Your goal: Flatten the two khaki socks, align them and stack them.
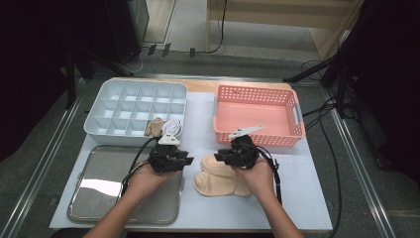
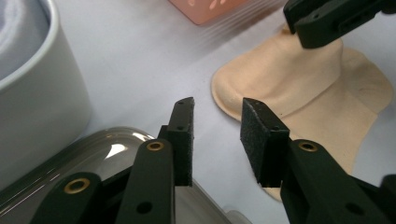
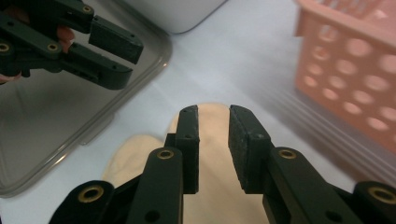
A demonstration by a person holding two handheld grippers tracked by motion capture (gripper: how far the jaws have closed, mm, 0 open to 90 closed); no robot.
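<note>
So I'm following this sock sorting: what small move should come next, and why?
Probably lower the right tool onto the beige socks and close. Its jaws are open with nothing between them, just above the socks, while the left tool waits open beside them.

No text, label, brand name, number or sign can be read anywhere in the three views.
</note>
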